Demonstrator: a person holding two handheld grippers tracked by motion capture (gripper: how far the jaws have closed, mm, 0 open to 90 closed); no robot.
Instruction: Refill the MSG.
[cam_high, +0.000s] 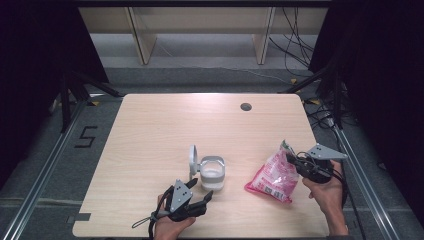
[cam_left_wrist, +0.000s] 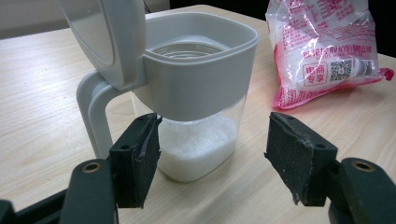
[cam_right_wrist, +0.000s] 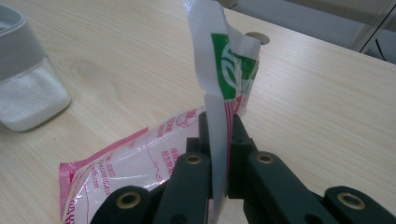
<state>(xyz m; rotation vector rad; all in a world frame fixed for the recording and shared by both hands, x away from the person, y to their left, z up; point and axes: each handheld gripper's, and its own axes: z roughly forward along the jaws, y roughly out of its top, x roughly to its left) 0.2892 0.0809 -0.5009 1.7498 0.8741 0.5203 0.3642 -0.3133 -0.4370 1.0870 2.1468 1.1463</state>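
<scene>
- Pale wood tabletop (cam_high: 150, 145) stands on a dark surround, with cables trailing behind.
- Right gripper (cam_right_wrist: 218, 135) pinches the upper edge of the pink bag (cam_high: 274, 175), whose lower end is cut off in the right gripper view.
- Left gripper (cam_left_wrist: 212, 149) is spread, just short of the grey-collared jar (cam_left_wrist: 196, 93), which apparently holds white grains; its raised lid (cam_left_wrist: 105, 37) is cropped.

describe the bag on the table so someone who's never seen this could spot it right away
On the light wooden table, look to the near right part, right of the clear container with its grey lid flipped up. The bag lies there, pinched at its top edge by the right gripper. It is the one soft thing: pink and clear plastic with white grains inside.
</scene>
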